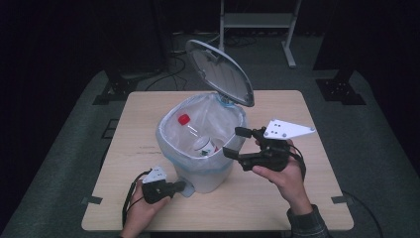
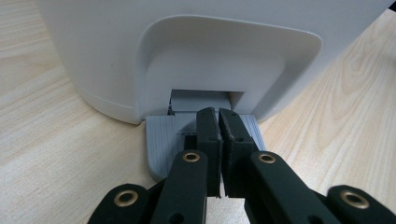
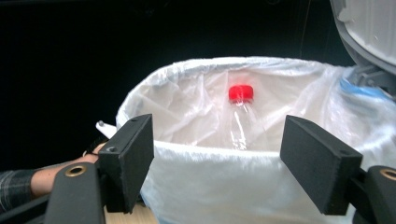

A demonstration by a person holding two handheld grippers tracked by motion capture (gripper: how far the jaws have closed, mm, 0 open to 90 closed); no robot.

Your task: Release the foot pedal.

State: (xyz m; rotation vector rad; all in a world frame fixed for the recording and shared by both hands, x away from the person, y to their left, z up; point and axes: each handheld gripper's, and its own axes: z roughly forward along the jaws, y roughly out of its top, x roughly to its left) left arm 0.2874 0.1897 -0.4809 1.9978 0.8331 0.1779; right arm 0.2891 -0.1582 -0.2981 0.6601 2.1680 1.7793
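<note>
We see a light wooden table (image 1: 297,198) with a white pedal bin (image 1: 210,176) standing at its middle, lid (image 1: 220,72) tilted up and back. A clear plastic liner (image 1: 171,141) is folded over the bin's rim, and inside it a clear bottle with a red cap (image 1: 184,119) leans against the far wall beside a small white cup (image 1: 204,145). At the bin's foot we find the grey pedal (image 2: 161,140), flat on the table under the arched cut-out in the wall. Our left gripper (image 1: 184,187) rests its tips on that pedal with the jaws closed together and nothing between them. Our right gripper (image 1: 236,141) hangs at the right side of the bin's rim, jaws spread apart and empty, pointing across the opening toward the bottle; in the right gripper view the bottle's cap sits between the two pads, well beyond them
</note>
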